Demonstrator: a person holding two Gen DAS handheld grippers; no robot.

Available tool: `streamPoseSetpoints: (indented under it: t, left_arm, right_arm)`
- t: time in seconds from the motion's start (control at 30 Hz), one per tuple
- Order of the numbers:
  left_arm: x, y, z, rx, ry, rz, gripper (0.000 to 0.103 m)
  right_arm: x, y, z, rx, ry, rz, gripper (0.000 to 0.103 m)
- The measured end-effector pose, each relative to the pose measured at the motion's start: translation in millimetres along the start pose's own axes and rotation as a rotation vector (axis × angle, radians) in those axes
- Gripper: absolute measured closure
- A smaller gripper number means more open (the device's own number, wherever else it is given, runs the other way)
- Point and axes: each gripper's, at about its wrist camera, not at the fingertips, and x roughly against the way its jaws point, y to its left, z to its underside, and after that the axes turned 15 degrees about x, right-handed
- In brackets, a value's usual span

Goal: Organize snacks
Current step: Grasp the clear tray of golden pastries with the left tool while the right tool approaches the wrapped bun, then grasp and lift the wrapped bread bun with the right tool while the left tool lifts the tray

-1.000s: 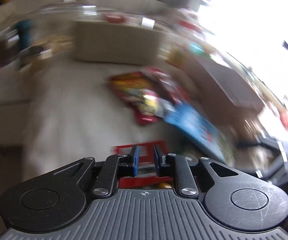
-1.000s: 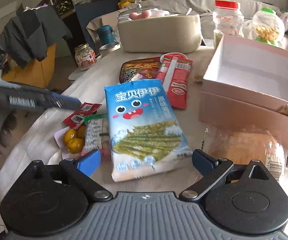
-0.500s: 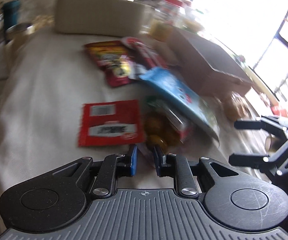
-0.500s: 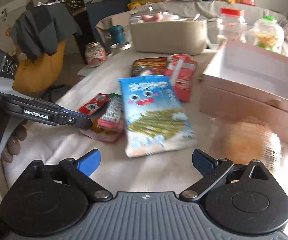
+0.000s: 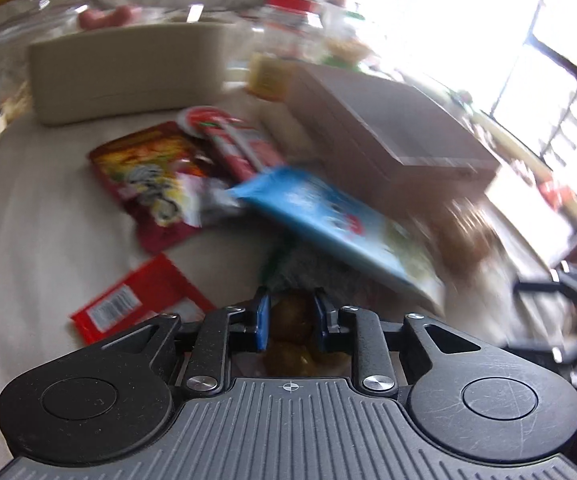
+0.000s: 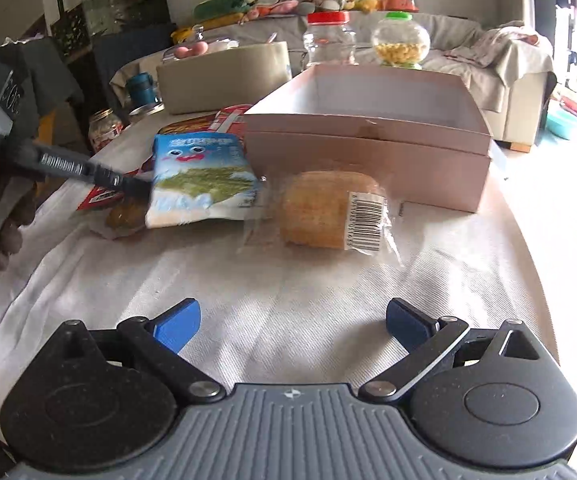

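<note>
both hand-held grippers slid sideways: left hand-held gripper (image 5: 288, 322) opening around yellow snack pack (image 5: 288, 316), right hand-held gripper (image 6: 290, 326) wide, empty.

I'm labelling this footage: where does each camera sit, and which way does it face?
Left wrist: on the left hand-held gripper, angled down at yellow snacks between its opening jaws; right hand-held gripper at far right.
Right wrist: on the open right hand-held gripper, facing the bun and box; left hand shows.
Shared: blue bag, box.
</note>
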Motion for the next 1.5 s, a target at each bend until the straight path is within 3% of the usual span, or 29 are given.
streamPoseSetpoints:
  t: [0.13,0.3,0.5,0.63,0.9,0.97,1.2,1.27,1.4,1.5]
  left_arm:
    - [15.7,-24.0,32.1,-0.075,0.05,0.034,0.077]
    - [52.5,-54.4,67.8,-0.207,-0.033,-0.059,0.077]
    - [49.1,-56.4,81.1,-0.205,0.03,-0.088,0.075]
    - [45.0,-66.6,82.8,-0.256,0.04,-0.065,0.058]
    - [30.2,-69.9,74.0,-0.294,0.047,-0.076,0.054]
    - [21.7,-65.5,69.6,-0.248,0.068,-0.065,0.046]
    - [16.4,-52.3,71.1,-0.08,-0.013,-0.019,0.046]
    - [16.9,-58.7,77.6,-0.097,-0.051,-0.048,0.045]
    - [17.6,-68.2,84.1,-0.133,-0.091,-0.08,0.047]
    - [20.0,-65.6,85.4,-0.111,-0.099,-0.07,0.048]
  right_arm:
    - [-1.2,-2.3,0.9,0.006,-0.003,-0.016,0.0]
    - [-5.5,8.6,-1.9,0.078,0.036,0.016,0.0]
    - [-6.8,8.7,-3.0,0.079,0.046,0.021,0.0]
    - [-7.5,9.8,-3.3,0.082,0.049,0.025,0.0]
    - [-5.7,10.3,-0.8,0.081,0.033,0.029,0.0]
    - [-4.9,11.4,0.1,0.083,0.032,0.034,0.0]
    - [-2.6,10.3,-4.0,0.094,0.031,0.007,0.0]
    - [0.5,6.4,-11.9,0.071,-0.015,-0.006,0.001]
    - [-4.9,-7.6,-34.8,-0.05,-0.12,0.096,0.001]
    - [-26.7,-22.0,-51.7,-0.12,-0.107,0.162,0.001]
